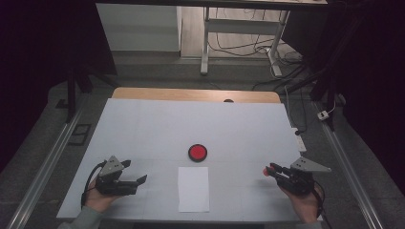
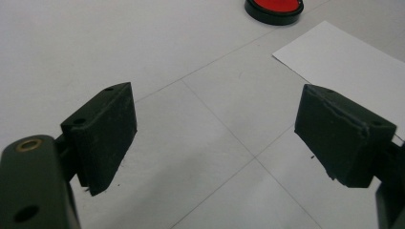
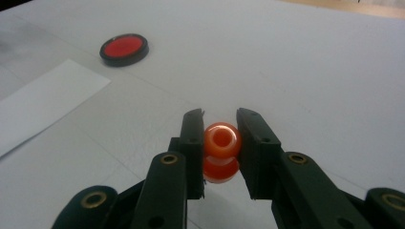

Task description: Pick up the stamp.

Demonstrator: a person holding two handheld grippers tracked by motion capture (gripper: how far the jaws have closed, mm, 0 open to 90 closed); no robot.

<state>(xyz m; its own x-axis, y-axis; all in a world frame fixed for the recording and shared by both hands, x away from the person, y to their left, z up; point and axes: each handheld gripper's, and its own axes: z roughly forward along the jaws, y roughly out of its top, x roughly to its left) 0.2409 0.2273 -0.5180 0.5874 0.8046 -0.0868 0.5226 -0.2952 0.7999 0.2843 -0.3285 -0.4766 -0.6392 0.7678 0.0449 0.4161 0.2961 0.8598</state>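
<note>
My right gripper (image 3: 219, 119) is shut on a small glossy orange knob-shaped piece (image 3: 221, 151), which sits squeezed between the two black pads just above the white table. From above, the right gripper (image 1: 273, 170) sits at the table's near right, with the orange piece (image 1: 266, 171) at its tip. My left gripper (image 1: 136, 174) rests at the near left with its jaws wide apart and nothing between them. In the left gripper view its fingers (image 2: 102, 136) frame bare table.
A round black dish with a red centre (image 1: 197, 152) lies mid-table. A white sheet of paper (image 1: 193, 189) lies just in front of it, near the table's front edge (image 1: 191, 220). Desk legs and cables stand on the floor beyond the table.
</note>
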